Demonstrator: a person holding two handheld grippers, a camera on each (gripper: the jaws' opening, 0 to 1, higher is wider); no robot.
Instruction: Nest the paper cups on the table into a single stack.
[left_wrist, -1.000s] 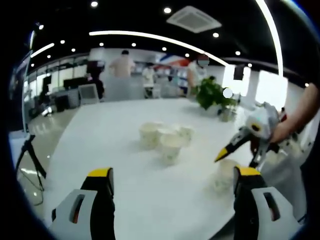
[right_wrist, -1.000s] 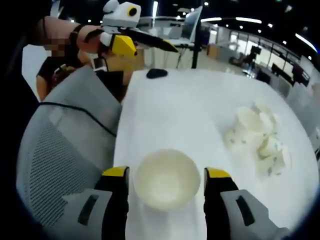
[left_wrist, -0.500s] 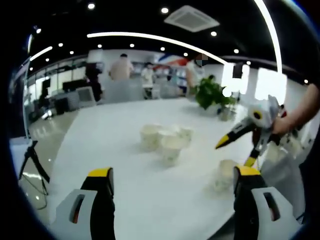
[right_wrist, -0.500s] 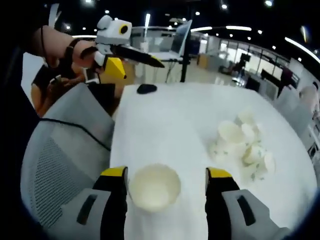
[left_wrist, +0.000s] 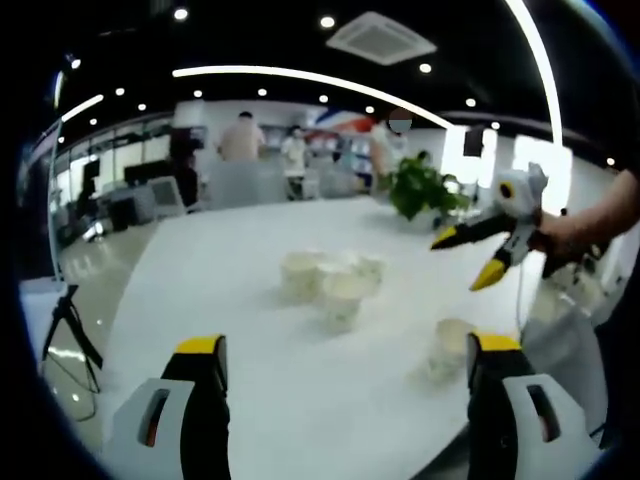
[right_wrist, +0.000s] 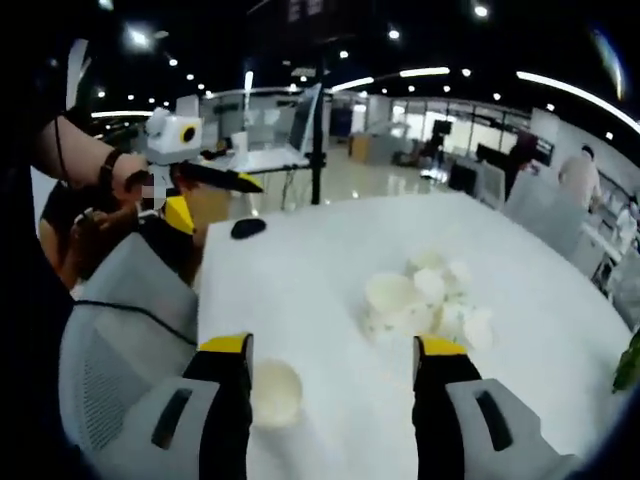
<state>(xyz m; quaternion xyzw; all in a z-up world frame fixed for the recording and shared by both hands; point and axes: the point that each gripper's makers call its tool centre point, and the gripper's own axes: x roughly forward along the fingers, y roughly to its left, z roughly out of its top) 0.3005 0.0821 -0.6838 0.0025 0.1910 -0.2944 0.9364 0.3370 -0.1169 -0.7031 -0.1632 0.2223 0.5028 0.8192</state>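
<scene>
Right gripper view: right gripper (right_wrist: 330, 400) hovering w/ jaws apart, empty, lone cup (right_wrist: 272, 393) beside its left jaw on bench (right_wrist: 300, 300); left gripper (left_wrist: 340, 400) jaws also gaping. Pick-up not begun; next needs closing on lone cup, carrying to cup cluster (right_wrist: 425, 305).

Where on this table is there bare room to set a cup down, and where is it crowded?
Bare: the table between the lone cup and the cup cluster, and the far stretch beyond the cluster up to the plant. Crowded: the cluster itself, its cups touching.

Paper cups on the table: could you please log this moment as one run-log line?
left gripper: open, raised | right gripper: open, raised | lone cup: upright near table edge, ungripped | cup cluster: mid-table, unstacked
</scene>
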